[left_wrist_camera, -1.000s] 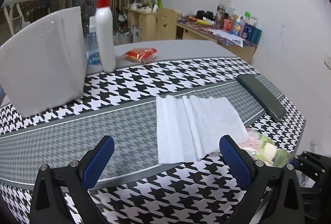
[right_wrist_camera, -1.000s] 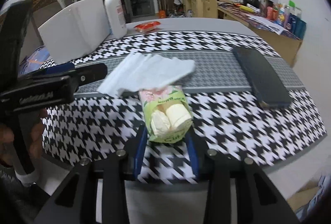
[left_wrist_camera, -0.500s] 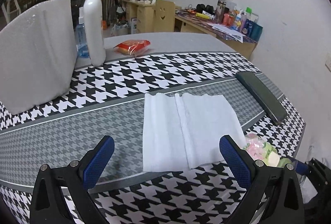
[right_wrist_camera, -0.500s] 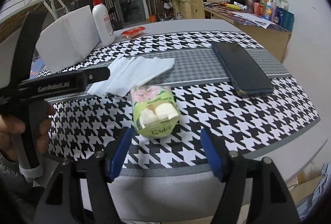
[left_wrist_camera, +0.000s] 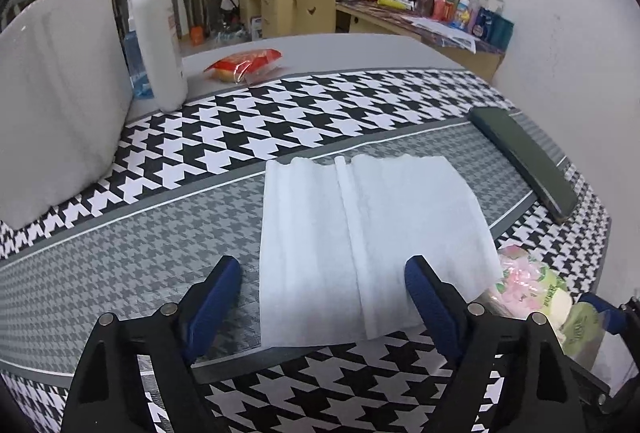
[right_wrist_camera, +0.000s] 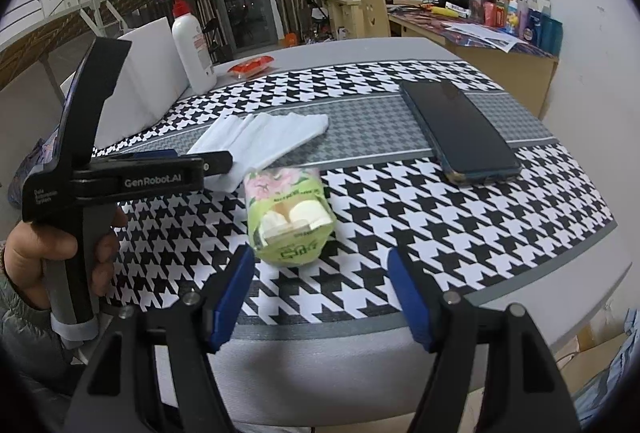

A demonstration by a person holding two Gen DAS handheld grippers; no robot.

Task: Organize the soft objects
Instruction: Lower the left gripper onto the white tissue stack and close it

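From the left wrist, your left tool (left_wrist_camera: 322, 289) hangs low over the near edge of the white tissue sheet (left_wrist_camera: 368, 241), which lies flat on the grey band of the bench (left_wrist_camera: 120, 257) cloth. Its jaws have just been closing in but are still wide, one pad over the sheet and the other off its left edge, neither visibly pressing. Bring the tool down so both pads bracket the near hem, then close gently; thin paper will likely bunch or tear if you drag it.

From the right wrist, your right tool (right_wrist_camera: 320, 293) stands apart, its jaws having just opened, and the green tissue pack (right_wrist_camera: 286, 221) sits free on the bench just ahead of it, touching neither pad. Keep that tool clear so the pack is not nudged. The sheet's near corner looks to lie close to the pack, though the left tool hides the spot.
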